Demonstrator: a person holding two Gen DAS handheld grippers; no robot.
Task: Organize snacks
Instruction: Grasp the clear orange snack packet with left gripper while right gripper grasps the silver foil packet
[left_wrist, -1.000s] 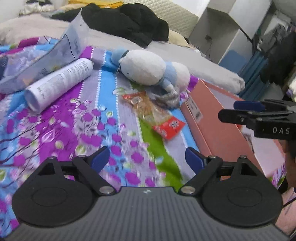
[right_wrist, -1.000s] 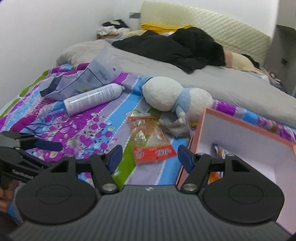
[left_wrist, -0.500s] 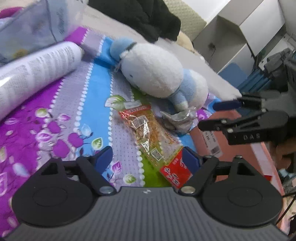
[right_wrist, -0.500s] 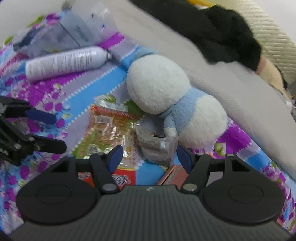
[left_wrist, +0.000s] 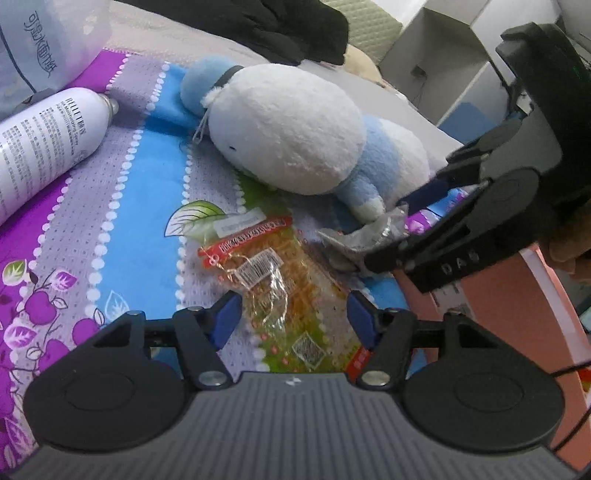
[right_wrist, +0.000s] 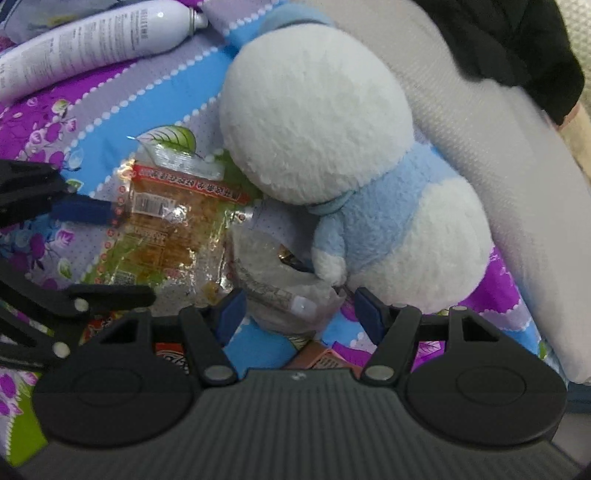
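Note:
A clear snack packet (left_wrist: 273, 284) with orange contents and red ends lies on the flowered bedspread. My left gripper (left_wrist: 294, 321) hangs low over it, its jaws closing, the packet between the blue pads (left_wrist: 229, 321) without a visible pinch. A crumpled silver-grey packet (right_wrist: 273, 273) rests against the plush toy's foot. My right gripper (right_wrist: 298, 314) points steeply down at it, open, one pad on each side. In the left wrist view the right gripper (left_wrist: 402, 225) straddles the silver packet (left_wrist: 354, 240). The right wrist view shows the left gripper (right_wrist: 103, 254) at the orange packet (right_wrist: 166, 229).
A white and blue plush toy (left_wrist: 295, 129) lies just behind both packets. The pink box (left_wrist: 498, 295) stands at the right, its corner (right_wrist: 321, 358) under the right gripper. A white spray can (left_wrist: 48, 140), a plastic bag (left_wrist: 37, 48) and black clothes (left_wrist: 295, 26) lie farther back.
Both grippers have come forward and down onto the packets. The left jaws have narrowed around the orange packet. The right gripper has tipped downward over the silver packet.

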